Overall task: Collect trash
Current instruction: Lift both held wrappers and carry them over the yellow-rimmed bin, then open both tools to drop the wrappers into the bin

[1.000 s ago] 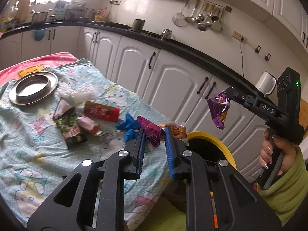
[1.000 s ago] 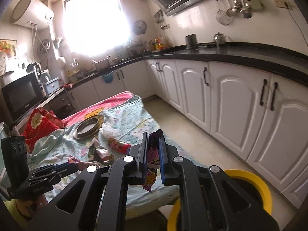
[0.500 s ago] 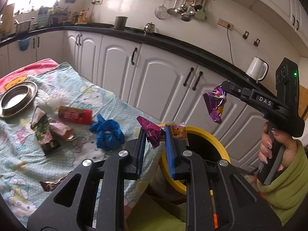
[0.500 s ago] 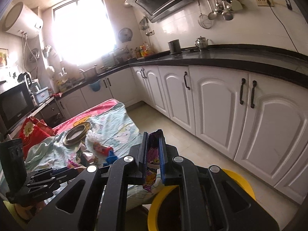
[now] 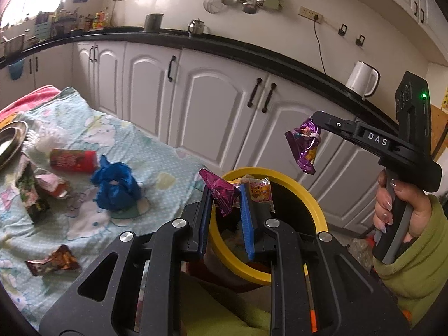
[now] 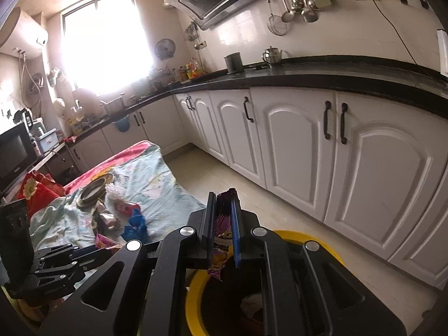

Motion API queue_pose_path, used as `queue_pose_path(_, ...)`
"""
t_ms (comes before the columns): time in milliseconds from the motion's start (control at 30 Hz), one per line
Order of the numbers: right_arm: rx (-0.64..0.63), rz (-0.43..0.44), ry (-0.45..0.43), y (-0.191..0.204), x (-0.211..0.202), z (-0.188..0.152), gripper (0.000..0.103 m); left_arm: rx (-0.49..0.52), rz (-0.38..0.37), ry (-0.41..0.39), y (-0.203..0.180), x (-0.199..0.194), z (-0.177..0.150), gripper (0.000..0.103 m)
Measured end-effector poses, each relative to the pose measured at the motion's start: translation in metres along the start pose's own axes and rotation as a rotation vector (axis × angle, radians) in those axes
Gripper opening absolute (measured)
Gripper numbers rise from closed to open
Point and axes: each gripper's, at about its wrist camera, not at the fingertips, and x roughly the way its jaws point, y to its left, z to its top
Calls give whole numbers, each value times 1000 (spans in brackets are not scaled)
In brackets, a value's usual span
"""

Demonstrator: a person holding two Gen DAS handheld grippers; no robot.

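My left gripper (image 5: 225, 193) is shut on a crumpled magenta wrapper (image 5: 221, 194), held above the near rim of a yellow-rimmed bin (image 5: 316, 210). An orange snack packet (image 5: 260, 191) rides against the outer side of its right finger. My right gripper (image 6: 224, 198) is shut on a purple foil wrapper (image 6: 222, 224) that hangs over the bin's rim (image 6: 193, 302). In the left wrist view the right gripper (image 5: 317, 120) is up at the right, with the purple wrapper (image 5: 303, 147) dangling beyond the bin's far edge. The left gripper (image 6: 98, 250) shows low on the left in the right wrist view.
The table's patterned cloth (image 5: 156, 151) at left carries a red can (image 5: 73, 160), a crumpled blue bag (image 5: 116, 186), a brown wrapper (image 5: 51, 260), more wrappers and a steel plate (image 5: 11, 137). White cabinets (image 5: 212, 106) stand behind the bin. A hand in a green sleeve (image 5: 414, 246) holds the right gripper.
Both grippers have swung right, away from the table, each still holding its wrapper. The bin has come under the left gripper's fingers and fills more of both views.
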Motion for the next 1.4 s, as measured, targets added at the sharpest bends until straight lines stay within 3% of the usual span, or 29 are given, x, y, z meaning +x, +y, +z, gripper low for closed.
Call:
queue_pose_path(567,39,-64,70,-46,6,-33,10,82,-49,95,-41,47,-18,15)
queue_pose_path(1200,111,-68,140,-76,23,-56,13,144,-83,164,-64,81,-35,15)
queue_pose_path(1300,116,-64,149,-77,25,-56,13,144,-84,170,-65,85,-34,24)
queue_pose_path(1367,118,-65,154,-78,26,-57,15,132,-82,170,-62,86,-35,44)
queue_pose_path(1400,120,-65,155,-79,27,-57,22,125,-80,169,-60,85,-35,46)
